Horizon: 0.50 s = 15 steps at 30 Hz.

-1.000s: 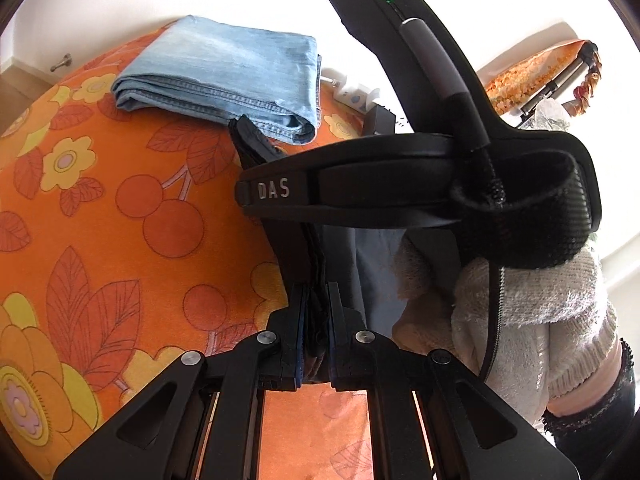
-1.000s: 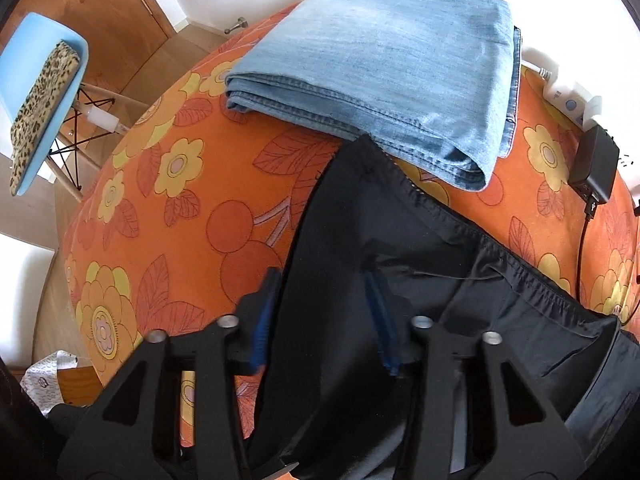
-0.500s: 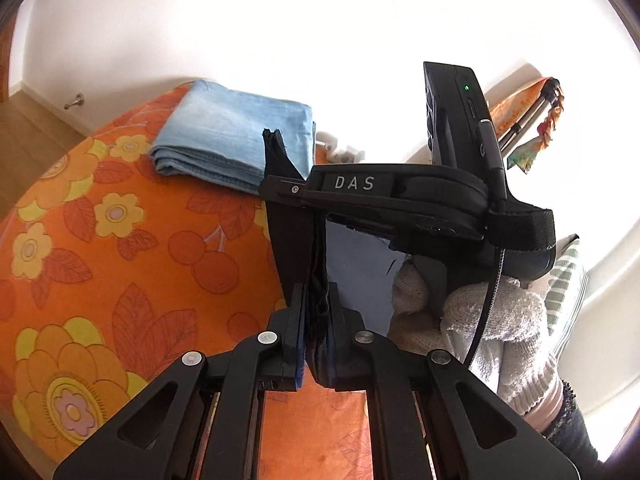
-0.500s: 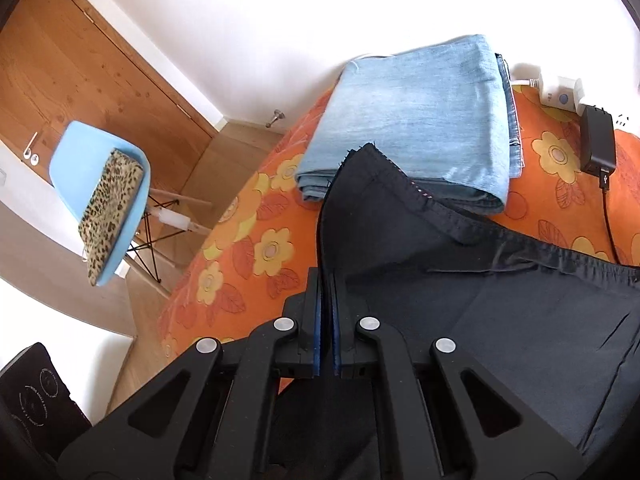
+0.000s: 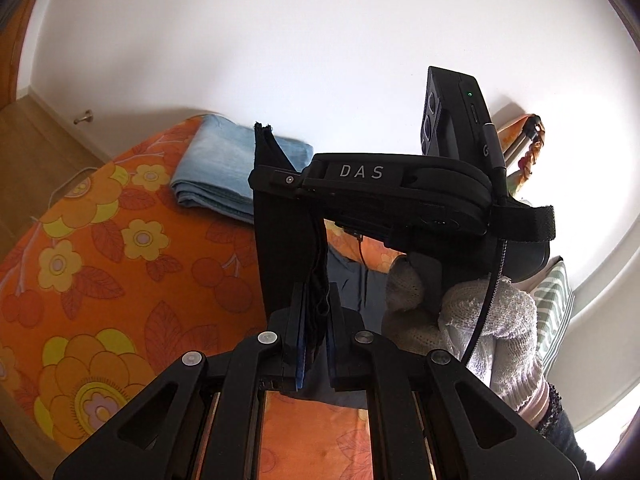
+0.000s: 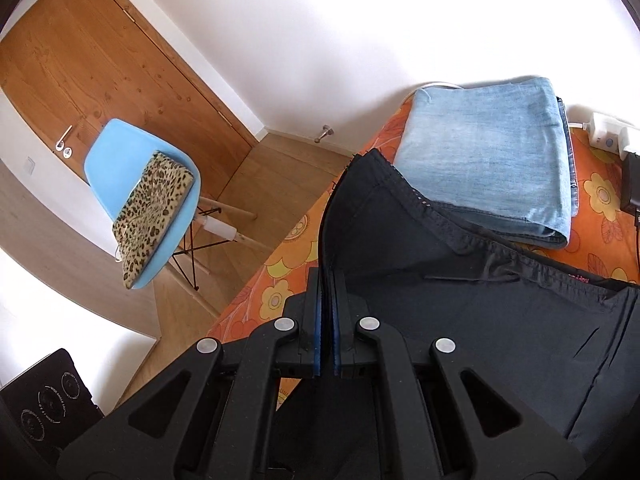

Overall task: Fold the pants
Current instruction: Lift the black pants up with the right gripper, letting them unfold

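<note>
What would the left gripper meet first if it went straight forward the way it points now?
Probably the right gripper, which crosses just ahead of the left gripper. Both are shut on the black pants. The folded jeans lie beyond; depth is unclear.

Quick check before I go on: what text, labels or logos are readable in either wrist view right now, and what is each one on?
"DAS": white letters on the right gripper body, seen from the left wrist.
Pink lettering on the black pants waistband at: too small to read.
Ring markings on the black pad at lower left: too small to read.
Jeans: no text visible.
</note>
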### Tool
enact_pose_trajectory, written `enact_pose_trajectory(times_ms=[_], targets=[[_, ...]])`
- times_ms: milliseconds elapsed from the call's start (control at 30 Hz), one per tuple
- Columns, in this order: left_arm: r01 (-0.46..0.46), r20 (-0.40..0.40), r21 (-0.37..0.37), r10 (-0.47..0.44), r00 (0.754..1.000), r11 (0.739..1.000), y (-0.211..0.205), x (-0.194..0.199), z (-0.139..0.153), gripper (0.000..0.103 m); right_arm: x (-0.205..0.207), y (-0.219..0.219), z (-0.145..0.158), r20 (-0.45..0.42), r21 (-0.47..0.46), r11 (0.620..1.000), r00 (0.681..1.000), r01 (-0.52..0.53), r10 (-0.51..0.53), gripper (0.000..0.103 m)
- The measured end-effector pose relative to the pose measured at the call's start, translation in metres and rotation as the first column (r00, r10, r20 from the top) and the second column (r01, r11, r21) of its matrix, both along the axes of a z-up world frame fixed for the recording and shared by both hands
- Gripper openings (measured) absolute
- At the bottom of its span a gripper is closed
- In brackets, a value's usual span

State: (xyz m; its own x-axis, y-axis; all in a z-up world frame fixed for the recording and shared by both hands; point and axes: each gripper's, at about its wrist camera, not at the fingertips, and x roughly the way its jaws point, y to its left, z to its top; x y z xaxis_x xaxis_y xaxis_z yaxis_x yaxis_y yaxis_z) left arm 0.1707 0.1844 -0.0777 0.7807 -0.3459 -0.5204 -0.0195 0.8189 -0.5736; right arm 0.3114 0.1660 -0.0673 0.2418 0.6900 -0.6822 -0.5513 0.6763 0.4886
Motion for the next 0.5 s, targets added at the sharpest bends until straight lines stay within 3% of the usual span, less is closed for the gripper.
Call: enact_pose_trajectory(times_ms=[167, 233, 300, 500], targets=[[0.084, -0.001, 0.003, -0.084, 0.997, 0.997, -0.028, 0.012, 0.003, 0.007, 0.003, -0.032, 0.018, 0.032, 0.004, 0.999, 0.999, 0.032, -0.032, 0.004], [0.115, -0.013, 0.011, -0.115, 0.993, 0.993, -0.04, 0.016, 0.004, 0.024, 0.007, -0.051, 0.025, 0.047, 0.0, 0.998, 0.997, 0.061, -0.061, 0.004], [0.131, 0.002, 0.037, -0.131, 0.991, 0.991, -0.052, 0.015, 0.008, 0.033, 0.013, -0.075, 0.032, 0.057, 0.003, 0.996, 0.994, 0.092, -0.092, 0.003], [0.143, 0.06, 0.094, -0.149, 0.987, 0.985, -0.072, 0.015, 0.019, 0.034, 0.024, -0.168, 0.049, 0.065, 0.027, 0.979, 0.977, 0.202, -0.203, 0.004]])
